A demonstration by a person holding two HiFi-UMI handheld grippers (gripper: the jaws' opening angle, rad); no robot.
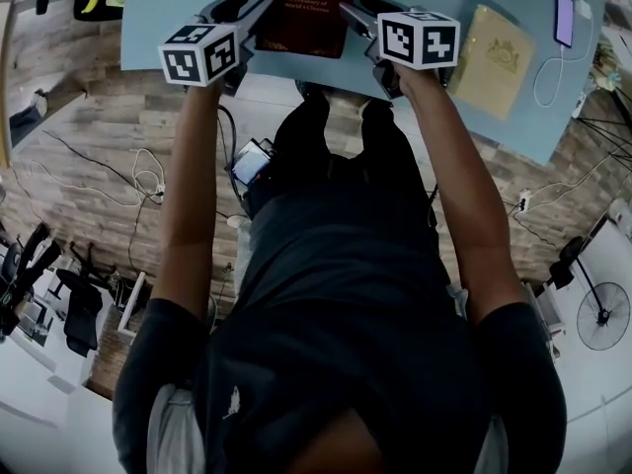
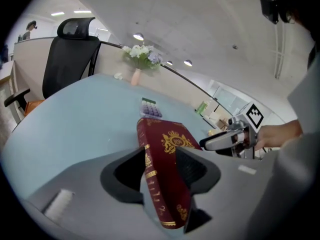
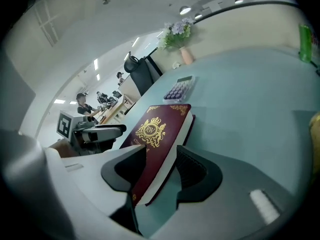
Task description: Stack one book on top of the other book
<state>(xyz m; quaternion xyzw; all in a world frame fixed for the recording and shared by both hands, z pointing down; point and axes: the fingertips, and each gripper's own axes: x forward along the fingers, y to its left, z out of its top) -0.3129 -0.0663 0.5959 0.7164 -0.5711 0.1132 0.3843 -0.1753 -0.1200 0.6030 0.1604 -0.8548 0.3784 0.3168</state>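
Left tool [image 2: 160,156] is clamping the spine side of the maroon book [image 1: 306,13] | right tool [image 3: 161,156] is standing wide open around its page edge, pads off it | maroon book is sitting at the near edge of the blue table [image 1: 178,8] | tan book [image 1: 491,59] is lying on the table's right part.

I look down on a pale blue table [image 1: 168,8] set on a wood-plank floor [image 1: 79,126], where loose cables [image 1: 133,181] trail. At the table's far edge stands a vase of flowers [image 2: 141,59], with a black office chair [image 2: 70,54] and a low beige partition [image 2: 112,59] behind. Round lights [image 2: 138,36] glow in the white ceiling [image 2: 200,19].
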